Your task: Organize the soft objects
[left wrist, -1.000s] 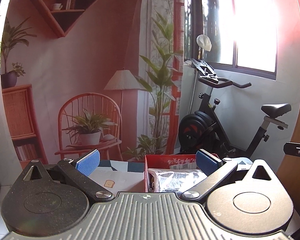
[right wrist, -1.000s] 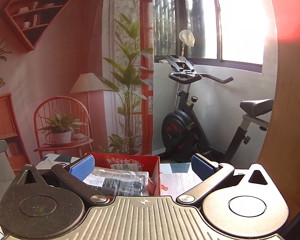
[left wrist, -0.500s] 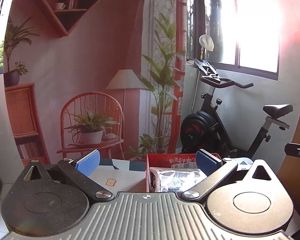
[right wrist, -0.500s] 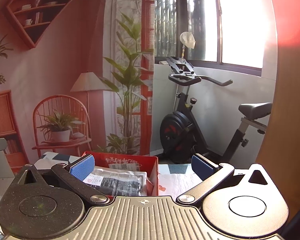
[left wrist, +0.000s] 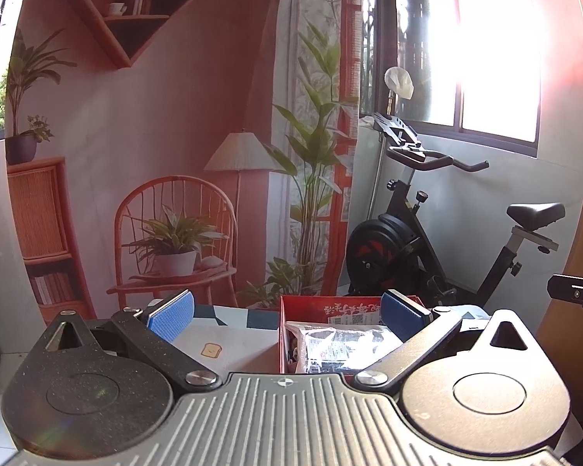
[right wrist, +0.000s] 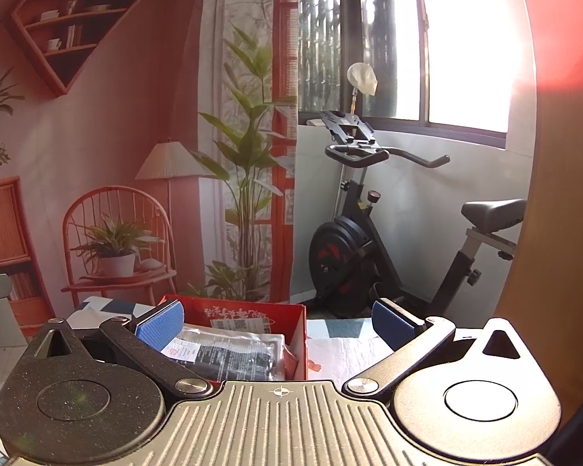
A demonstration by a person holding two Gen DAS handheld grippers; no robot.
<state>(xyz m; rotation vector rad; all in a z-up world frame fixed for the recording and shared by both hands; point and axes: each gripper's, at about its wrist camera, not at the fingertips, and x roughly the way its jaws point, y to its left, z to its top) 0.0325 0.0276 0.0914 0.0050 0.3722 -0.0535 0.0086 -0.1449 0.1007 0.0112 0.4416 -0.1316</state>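
Patterned tabletop point(left wrist: 233, 334), red box point(left wrist: 291, 334), exercise bike point(left wrist: 427, 240) behind, both tongs point(left wrist: 287, 308) point(right wrist: 278, 320) wide, empty.

Red cardboard box point(left wrist: 332, 306): matt printed paperboard. Clear plastic packet with dark contents point(left wrist: 342, 349) inside: glossy, crinkled film, white paper label. Blue gripper pads point(left wrist: 171, 314): rough, finely textured rubber-like finish. Black gripper arms point(right wrist: 144, 353): speckled matt plastic, shiny metal pivot screws. Grey ribbed housing point(right wrist: 276, 423): matt, grooved.
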